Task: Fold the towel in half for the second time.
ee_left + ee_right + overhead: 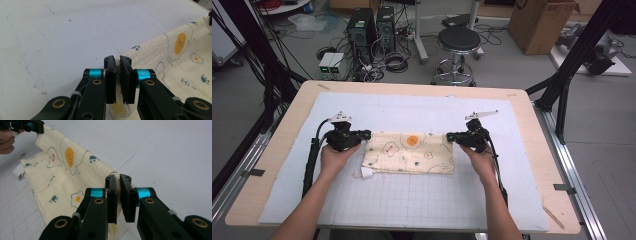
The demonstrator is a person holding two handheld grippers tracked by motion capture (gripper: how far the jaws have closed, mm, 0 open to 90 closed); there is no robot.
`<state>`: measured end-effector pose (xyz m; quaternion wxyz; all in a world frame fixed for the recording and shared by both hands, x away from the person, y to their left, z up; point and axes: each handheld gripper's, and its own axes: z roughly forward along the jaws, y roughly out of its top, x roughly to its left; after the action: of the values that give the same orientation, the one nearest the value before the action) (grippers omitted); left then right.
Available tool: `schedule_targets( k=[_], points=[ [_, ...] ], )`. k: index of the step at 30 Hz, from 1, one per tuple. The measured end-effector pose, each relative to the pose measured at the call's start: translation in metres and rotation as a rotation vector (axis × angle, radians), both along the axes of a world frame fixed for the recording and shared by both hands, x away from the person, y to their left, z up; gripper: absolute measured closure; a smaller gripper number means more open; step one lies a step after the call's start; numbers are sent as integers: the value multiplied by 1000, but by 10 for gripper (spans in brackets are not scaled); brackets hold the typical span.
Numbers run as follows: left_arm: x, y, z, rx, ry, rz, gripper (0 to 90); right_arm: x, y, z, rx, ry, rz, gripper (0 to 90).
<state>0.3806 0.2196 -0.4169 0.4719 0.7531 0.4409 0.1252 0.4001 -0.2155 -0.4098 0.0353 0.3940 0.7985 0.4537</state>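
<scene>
From the high view I have the cream printed cloth [409, 152] lying folded near the middle of the counter [277, 165], on the white gridded mat [412, 200]; my left claw [365, 134] sits at the cloth's 10 o'clock corner and my right claw [451, 135] at its 2 o'clock corner, each one pinching the far edge there, with a white tag [366, 173] at the cloth's 7 o'clock corner. In the left gripper view, the left claw [117, 65] is nearly pressed together, with a corner of the cloth [180, 60] caught between its jaws and the rest spreading off toward 2 o'clock over the mat [62, 37]. In the right gripper view, the right claw [118, 183] pinches the cloth's [65, 172] corner likewise; the fabric runs off toward 10 o'clock, where the left claw [37, 127] grips the other corner beside my left hand [6, 141].
</scene>
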Motion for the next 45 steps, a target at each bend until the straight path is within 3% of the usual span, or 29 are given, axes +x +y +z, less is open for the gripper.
schedule_targets(
  k=[5,16,24,29,33,39,45],
  points=[
    [-7,3,-2,-21,-3,-6,833,-6,-1,0,4,-10,19,849],
    [-22,3,-6,-6,-20,-31,833,-23,-2,0,17,-28,49,847],
    [-36,3,-3,26,-23,-91,829,-37,-1,-1,13,-43,81,842],
    [-43,7,-7,11,-20,-94,829,-46,-5,-6,18,-30,84,838],
    [-50,4,-9,44,-17,-118,829,-50,-3,-10,-1,-22,93,834],
    [-57,6,-11,49,-18,-147,828,-58,-4,-11,-13,-24,106,830],
    [-63,6,-15,79,-8,-160,816,-64,-5,-16,-22,-13,117,809]
  ],
)
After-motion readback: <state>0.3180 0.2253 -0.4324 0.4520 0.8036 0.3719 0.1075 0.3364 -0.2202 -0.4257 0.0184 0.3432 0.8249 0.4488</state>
